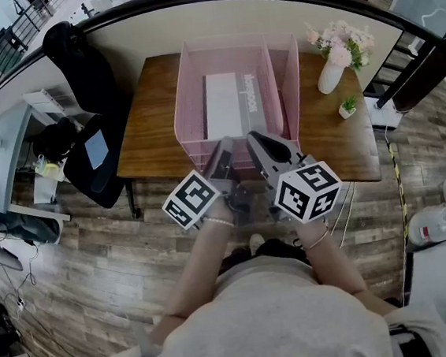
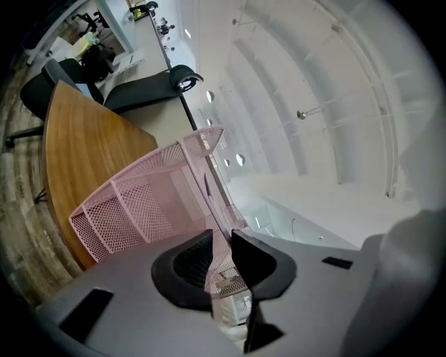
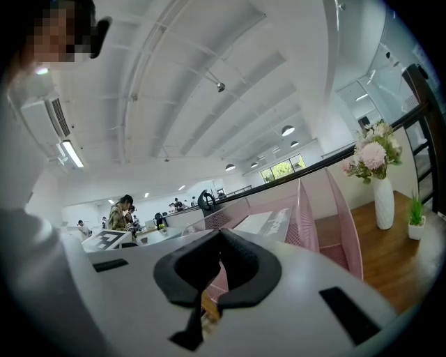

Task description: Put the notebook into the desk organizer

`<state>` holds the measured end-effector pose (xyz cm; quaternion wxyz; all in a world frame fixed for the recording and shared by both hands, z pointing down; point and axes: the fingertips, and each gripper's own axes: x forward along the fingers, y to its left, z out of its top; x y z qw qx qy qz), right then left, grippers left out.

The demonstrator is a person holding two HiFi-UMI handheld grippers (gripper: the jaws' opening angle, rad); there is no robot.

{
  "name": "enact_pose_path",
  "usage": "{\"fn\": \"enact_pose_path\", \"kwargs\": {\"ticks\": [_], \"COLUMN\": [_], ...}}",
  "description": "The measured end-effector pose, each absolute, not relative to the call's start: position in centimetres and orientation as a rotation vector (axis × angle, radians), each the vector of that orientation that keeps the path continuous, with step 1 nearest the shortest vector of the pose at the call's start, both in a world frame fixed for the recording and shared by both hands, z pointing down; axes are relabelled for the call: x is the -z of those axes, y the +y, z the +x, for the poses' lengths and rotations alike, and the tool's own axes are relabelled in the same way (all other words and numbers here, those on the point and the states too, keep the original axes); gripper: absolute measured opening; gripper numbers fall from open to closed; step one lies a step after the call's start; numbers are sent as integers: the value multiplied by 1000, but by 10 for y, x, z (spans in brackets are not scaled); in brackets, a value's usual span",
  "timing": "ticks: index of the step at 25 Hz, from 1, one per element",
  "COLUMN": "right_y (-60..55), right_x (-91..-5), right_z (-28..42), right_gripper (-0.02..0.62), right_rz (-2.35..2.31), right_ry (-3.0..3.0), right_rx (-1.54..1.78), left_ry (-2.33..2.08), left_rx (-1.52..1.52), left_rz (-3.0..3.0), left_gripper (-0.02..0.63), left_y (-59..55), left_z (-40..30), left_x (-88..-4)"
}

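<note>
We see the notebook [image 1: 222, 106] lying inside the organizer [image 1: 191, 98], in its wide left bay against the divider [image 1: 267, 82]. Our left gripper [image 2: 221, 236] sits at the organizer's front rim, jaws a little apart and gripping nothing, with only pink mesh showing through the gap. Our right gripper [image 3: 217, 233], at the same rim, has its jaws clenched together, empty. A vase [image 1: 329, 75] stands right of the organizer.

A grey notebook [image 1: 222, 106] lies inside the pink mesh desk organizer [image 1: 185, 98].
</note>
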<state>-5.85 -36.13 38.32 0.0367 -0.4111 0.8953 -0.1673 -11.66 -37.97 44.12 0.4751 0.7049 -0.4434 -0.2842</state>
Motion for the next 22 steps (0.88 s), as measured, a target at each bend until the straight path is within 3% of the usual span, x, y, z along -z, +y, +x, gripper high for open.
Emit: {"fn": "enact_pose_path", "kwargs": {"ticks": [22], "right_y": [-340], "right_x": [-382], "right_z": [-56], "right_gripper": [9], "right_rz": [-1286], "right_ry": [2736], "right_rx": [510], "left_ry": [-1115], "left_rx": [679], "left_rz": [1923], "left_gripper": [74], "left_y": [-353], "left_z": [-118], "left_x": [-414]}}
